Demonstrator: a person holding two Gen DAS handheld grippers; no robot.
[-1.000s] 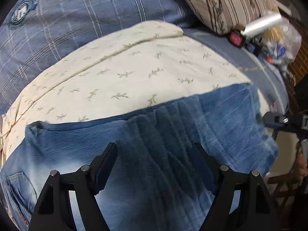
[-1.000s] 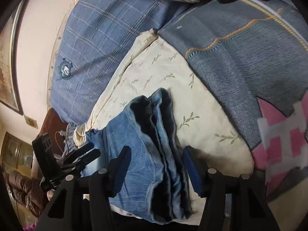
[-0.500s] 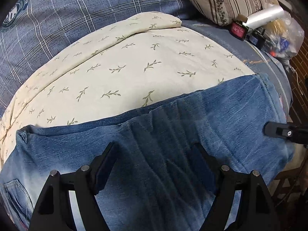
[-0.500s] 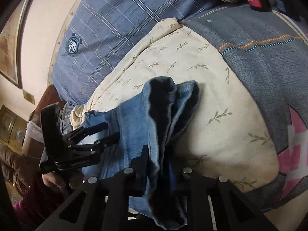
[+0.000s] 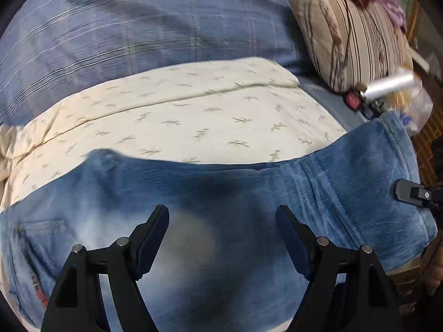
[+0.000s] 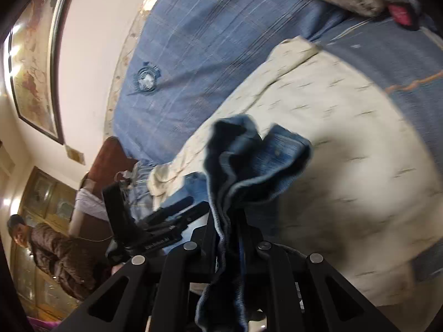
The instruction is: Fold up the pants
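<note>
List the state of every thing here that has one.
Jeans: spread across the cream quilt, leg end lifted and bunched.
Right gripper: shut on the jeans' leg end.
Left gripper: open, over the jeans, gripping nothing.
Cream quilt: lying flat under the jeans.

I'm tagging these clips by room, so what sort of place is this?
Most likely a bedroom in a home. The jeans lie on a cream quilt spread over what looks like a bed, with a striped pillow behind it and a framed picture on the wall.
</note>
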